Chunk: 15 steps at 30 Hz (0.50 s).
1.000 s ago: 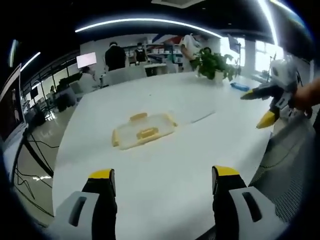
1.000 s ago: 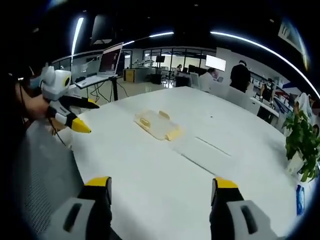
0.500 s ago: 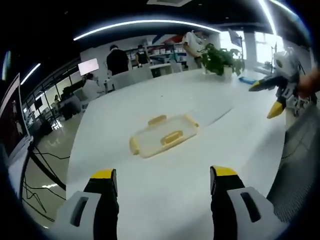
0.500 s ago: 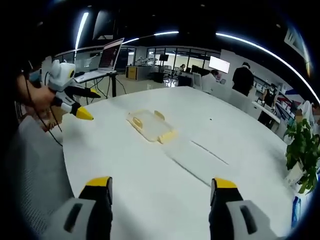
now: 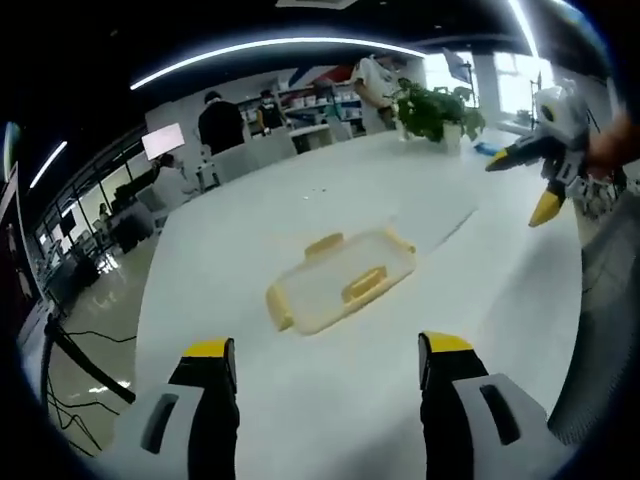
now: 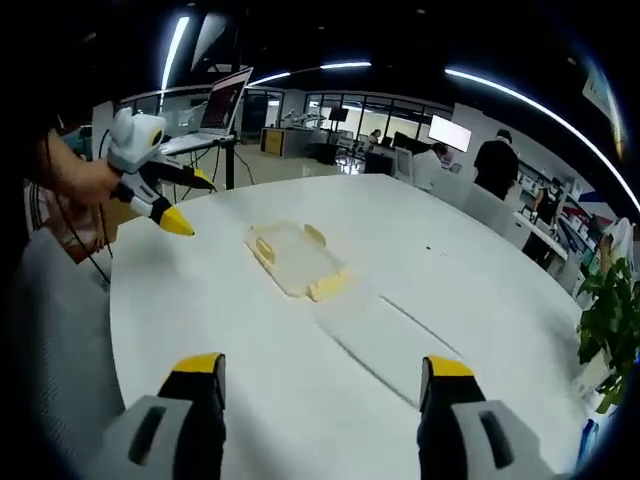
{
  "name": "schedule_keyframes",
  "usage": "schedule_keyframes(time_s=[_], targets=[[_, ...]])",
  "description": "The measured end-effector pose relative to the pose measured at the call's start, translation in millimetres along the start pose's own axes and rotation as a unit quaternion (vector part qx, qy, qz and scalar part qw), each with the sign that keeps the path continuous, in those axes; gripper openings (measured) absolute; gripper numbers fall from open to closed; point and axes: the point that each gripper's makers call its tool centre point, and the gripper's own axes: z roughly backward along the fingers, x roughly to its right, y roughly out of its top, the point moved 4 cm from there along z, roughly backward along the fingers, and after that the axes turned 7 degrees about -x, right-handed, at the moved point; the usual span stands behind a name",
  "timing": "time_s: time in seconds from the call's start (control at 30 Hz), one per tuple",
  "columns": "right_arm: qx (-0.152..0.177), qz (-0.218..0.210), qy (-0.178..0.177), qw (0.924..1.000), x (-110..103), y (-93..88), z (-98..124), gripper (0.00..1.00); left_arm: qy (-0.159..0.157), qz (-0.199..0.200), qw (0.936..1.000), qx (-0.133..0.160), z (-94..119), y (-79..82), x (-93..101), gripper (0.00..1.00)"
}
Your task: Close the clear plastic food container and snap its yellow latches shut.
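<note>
Both grippers stand spread and hold nothing: the left gripper [image 5: 325, 365] and right gripper [image 6: 320, 380] have grey jaws with yellow tips, raised over a smooth white table [image 5: 250, 215]. On it lies the container [image 5: 342, 281], flat, rectangular, clear plastic with yellow latches [image 5: 365, 283], ahead of both grippers and well apart from them. A leafy plant [image 5: 435, 108] stands at the far edge.

Both views soft, low-res, strong fisheye bending at edges. Light comes from ceiling strip lights [image 5: 280, 48], curved into arcs, and daylight from windows [image 5: 520, 85] in left gripper view, blown out. White table [image 6: 420, 300] bright and washed out, shadows faint. Background people and potted plant [image 5: 435, 110] blurry. Ceiling dark.
</note>
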Motion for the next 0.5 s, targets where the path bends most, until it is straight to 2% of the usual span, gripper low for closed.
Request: schedule_keyframes(time_s=[0.27,0.5], targets=[[-0.002,0.028,0.007,0.9996,1.4,11.0,-10.6,0.79,-0.004,-0.003,1.0000,0.004,-12.2,4.9,-4.4,0.74],[0.001,0.051,0.016,0.9985,-1.3,23.8,-20.7,0.79,0.006,-0.002,0.9999,0.009,-12.0,4.8,-15.4,0.74]])
